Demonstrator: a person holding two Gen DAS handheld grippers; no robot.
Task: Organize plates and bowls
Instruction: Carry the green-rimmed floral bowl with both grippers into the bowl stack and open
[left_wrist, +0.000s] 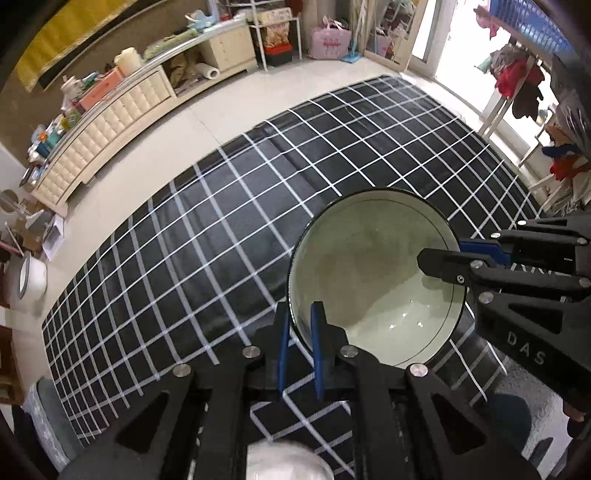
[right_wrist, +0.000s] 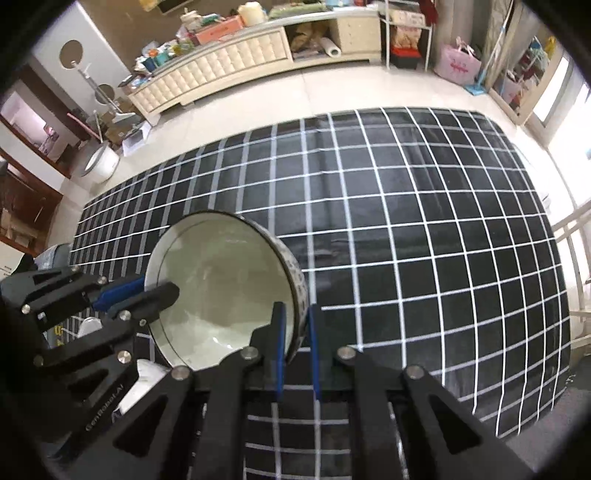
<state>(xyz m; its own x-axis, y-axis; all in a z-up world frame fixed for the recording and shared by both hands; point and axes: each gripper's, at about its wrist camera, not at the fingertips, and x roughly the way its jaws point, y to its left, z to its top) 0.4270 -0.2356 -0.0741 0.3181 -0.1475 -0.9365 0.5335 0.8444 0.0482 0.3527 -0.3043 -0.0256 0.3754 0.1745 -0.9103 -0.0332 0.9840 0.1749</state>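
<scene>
**Bowl held, nothing stacked yet**

The bowl (left_wrist: 373, 273) hangs above the cloth (left_wrist: 207, 229), rim pinched by both my grippers: left (left_wrist: 300, 332) at its 7 o'clock, right (right_wrist: 295, 328) at its 4 o'clock. No plates show; I judge sorting barely begun.

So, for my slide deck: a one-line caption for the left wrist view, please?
Both grippers, left gripper and right gripper, clamp opposite rim sides of one white bowl above a black grid-patterned cloth.
</scene>
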